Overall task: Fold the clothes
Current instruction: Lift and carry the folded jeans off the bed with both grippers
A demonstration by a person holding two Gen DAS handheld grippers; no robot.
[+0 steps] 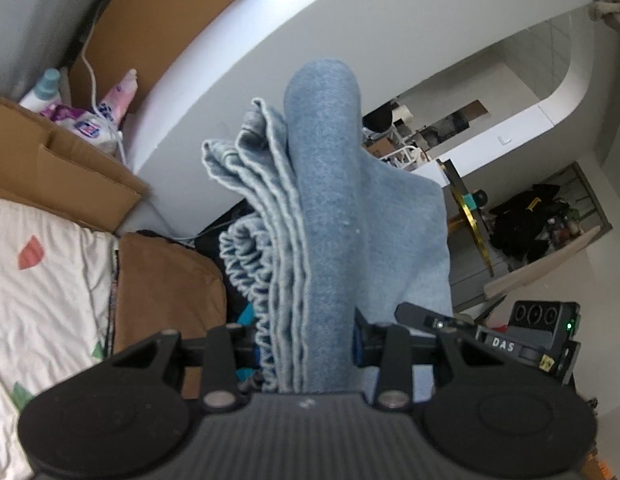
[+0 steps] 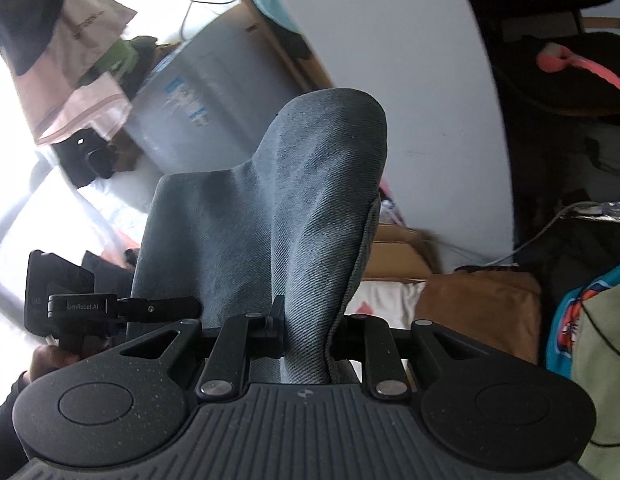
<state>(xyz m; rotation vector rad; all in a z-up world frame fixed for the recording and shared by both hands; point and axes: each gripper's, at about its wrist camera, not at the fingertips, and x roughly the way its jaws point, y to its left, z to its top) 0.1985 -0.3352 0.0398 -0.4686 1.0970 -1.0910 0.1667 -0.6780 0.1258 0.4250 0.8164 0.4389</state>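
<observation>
A light blue denim garment (image 1: 326, 184), folded into several layers, stands up between the jaws of my left gripper (image 1: 310, 344), which is shut on it. Its ruffled elastic waistband (image 1: 249, 264) hangs at the left of the fold. In the right wrist view the same denim garment (image 2: 301, 208) looks darker, and my right gripper (image 2: 307, 336) is shut on a thick fold of it. The cloth hides the fingertips of both grippers. Each view shows the other hand-held gripper off to one side: the right one (image 1: 542, 336) and the left one (image 2: 69, 308).
A white bedsheet (image 1: 41, 280) with coloured shapes lies at the lower left, beside a brown cushion (image 1: 165, 288) and cardboard boxes (image 1: 69, 168) with bottles. A curved white wall (image 1: 310, 32) rises behind. A grey box (image 2: 197, 112), a pink bag (image 2: 85, 108) and teal clothing (image 2: 574, 320) surround the right hand.
</observation>
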